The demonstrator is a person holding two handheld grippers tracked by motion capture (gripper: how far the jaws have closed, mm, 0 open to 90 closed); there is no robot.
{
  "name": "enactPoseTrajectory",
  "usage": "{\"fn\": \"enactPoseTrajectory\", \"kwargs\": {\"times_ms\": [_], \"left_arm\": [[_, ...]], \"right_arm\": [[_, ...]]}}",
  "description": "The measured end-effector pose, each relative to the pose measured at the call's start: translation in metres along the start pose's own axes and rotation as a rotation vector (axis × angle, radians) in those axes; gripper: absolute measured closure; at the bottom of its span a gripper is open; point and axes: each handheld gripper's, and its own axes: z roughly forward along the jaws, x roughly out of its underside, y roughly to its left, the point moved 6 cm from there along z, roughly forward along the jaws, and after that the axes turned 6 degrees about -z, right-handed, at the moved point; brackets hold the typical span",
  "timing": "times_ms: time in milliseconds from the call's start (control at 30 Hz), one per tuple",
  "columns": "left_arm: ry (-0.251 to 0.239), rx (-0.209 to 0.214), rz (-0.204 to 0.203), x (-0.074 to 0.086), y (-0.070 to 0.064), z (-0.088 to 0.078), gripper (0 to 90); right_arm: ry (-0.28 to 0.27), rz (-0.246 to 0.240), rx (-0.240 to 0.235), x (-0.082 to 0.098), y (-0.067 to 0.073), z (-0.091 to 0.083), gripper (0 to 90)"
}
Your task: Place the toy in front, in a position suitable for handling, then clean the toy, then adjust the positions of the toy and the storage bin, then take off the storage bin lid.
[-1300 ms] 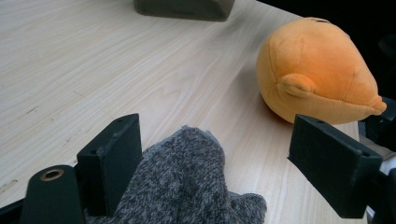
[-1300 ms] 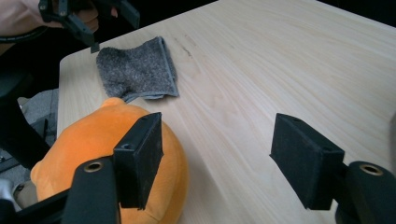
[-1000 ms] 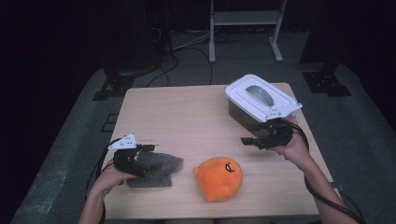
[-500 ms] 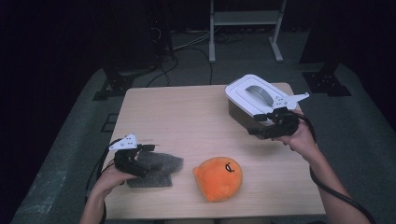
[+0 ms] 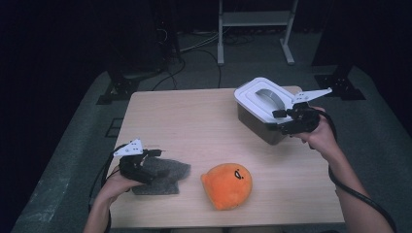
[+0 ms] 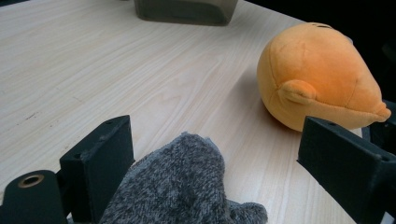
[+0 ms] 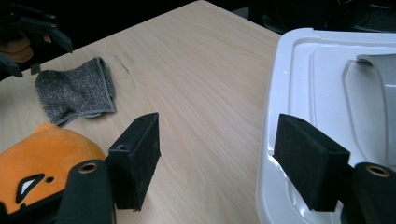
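A grey knitted cloth (image 5: 163,175) lies crumpled near the table's front left. My left gripper (image 5: 151,164) rests over its left part. In the left gripper view the cloth (image 6: 180,186) lies between the wide-apart jaws of the left gripper (image 6: 219,163), unpinched. An orange plush toy (image 5: 227,185) sits right of the cloth. At the back right stands a box with a white lid (image 5: 260,101). My right gripper (image 5: 283,121) hovers open at its near right corner. In the right gripper view the lid's edge (image 7: 273,116) lies between the jaws of the right gripper (image 7: 224,158), untouched.
The light wooden table (image 5: 184,116) is bare between cloth and box. A grey curved handle (image 5: 266,96) sits in the lid's hollow. Beyond the table are a dark floor with cables and a white metal stand (image 5: 252,19).
My right gripper has moved up and away from me, from in front of the box to its lid's corner. The left gripper, cloth and plush toy have stayed put.
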Motion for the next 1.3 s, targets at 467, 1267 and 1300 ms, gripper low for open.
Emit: {"fn": "enactPoseTrajectory", "kwargs": {"times_ms": [467, 1267, 1300], "left_arm": [[0.002, 0.011, 0.013, -0.001, -0.003, 0.002, 9.1], [-0.003, 0.009, 0.024, -0.003, -0.005, 0.003, 8.0], [-0.004, 0.007, 0.020, -0.003, -0.005, 0.004, 6.5]], "right_arm": [[-0.001, 0.004, 0.033, -0.013, -0.017, -0.005, 30.1], [0.004, 0.020, 0.099, -0.023, -0.051, -0.001, 30.1], [0.006, 0.019, 0.102, -0.023, -0.052, 0.000, 30.1]]}}
